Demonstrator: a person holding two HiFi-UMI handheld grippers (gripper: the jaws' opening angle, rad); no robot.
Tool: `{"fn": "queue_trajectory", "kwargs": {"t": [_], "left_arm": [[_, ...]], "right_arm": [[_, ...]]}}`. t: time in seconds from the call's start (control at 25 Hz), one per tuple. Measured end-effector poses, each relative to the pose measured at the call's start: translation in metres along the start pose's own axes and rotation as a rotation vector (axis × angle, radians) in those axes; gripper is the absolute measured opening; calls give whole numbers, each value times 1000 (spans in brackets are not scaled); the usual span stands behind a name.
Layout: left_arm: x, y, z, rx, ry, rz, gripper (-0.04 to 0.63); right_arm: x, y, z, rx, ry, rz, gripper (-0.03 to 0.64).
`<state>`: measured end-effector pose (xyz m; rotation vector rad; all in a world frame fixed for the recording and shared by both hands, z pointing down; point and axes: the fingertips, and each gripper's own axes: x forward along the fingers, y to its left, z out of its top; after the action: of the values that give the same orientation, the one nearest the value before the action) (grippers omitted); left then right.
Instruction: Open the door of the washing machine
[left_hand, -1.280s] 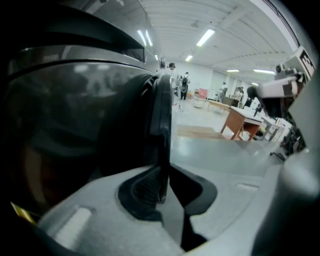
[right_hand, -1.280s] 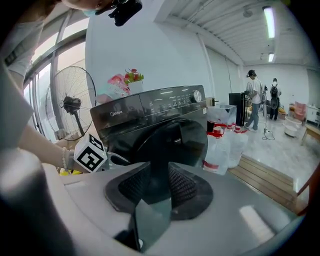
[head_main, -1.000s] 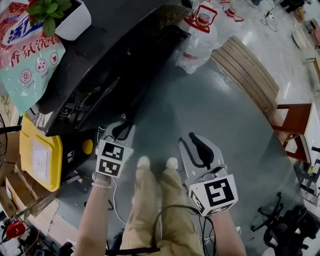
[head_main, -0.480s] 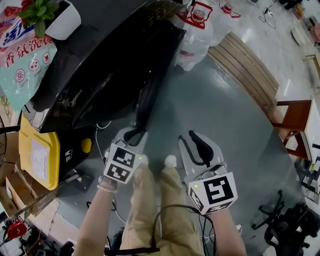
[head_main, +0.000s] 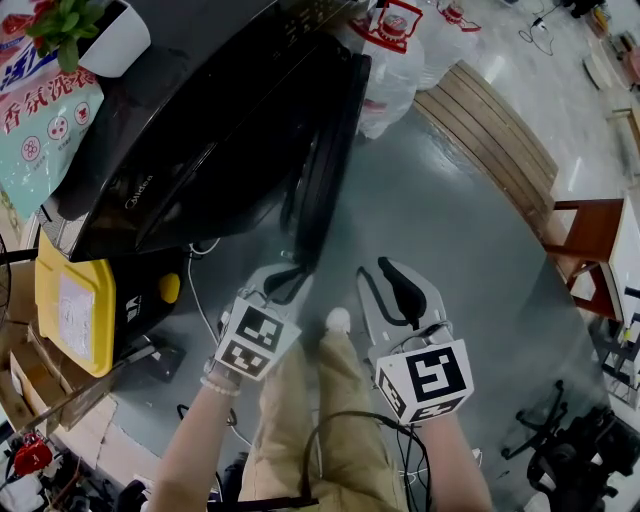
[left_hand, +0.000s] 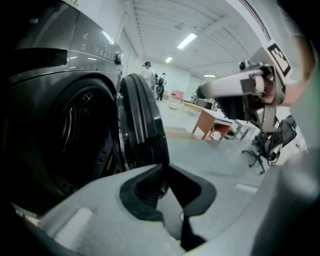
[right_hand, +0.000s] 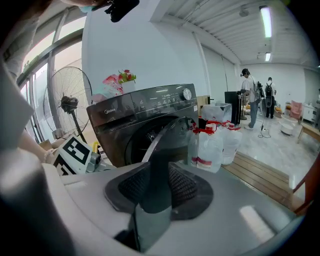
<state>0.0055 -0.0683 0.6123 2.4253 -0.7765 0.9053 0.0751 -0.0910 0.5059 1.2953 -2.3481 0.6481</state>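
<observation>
The black front-loading washing machine fills the upper left of the head view. Its round door stands swung out, seen edge-on. My left gripper is at the door's lower free edge. In the left gripper view the door rim runs down between the two pads, the jaws are closing on it, and the dark drum opening shows to the left. My right gripper hovers over the floor beside it, open and holding nothing. From the right gripper view the machine faces me with its door ajar.
A yellow container stands left of the machine. A detergent bag and a potted plant rest on top of it. Water jugs and a wooden pallet lie beyond the door. A wooden stool stands at right.
The door has swung further out from the machine. My left gripper moved right with the door's edge. The right gripper stayed almost where it was.
</observation>
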Motion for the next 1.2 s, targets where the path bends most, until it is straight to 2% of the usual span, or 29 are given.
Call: {"fn": "queue_trajectory", "kwargs": {"t": [0.12,0.36,0.52,0.88,1.2], "left_arm": [[-10,0,2,2,-20,12,-6],[-40,16,10,-26,-73,95,-6],[-56,23,15,-54,-100,139,-6],[-75,31,26,-83,-148,187,-6],[-76,29,25,-74,-144,193,-6]], "right_arm": [[6,0,1,-3,3,8,113],[24,1,3,0,9,4,155],[40,0,-1,11,40,-12,158],[67,1,-11,86,73,-35,186],[71,0,-12,81,70,-62,184]]}}
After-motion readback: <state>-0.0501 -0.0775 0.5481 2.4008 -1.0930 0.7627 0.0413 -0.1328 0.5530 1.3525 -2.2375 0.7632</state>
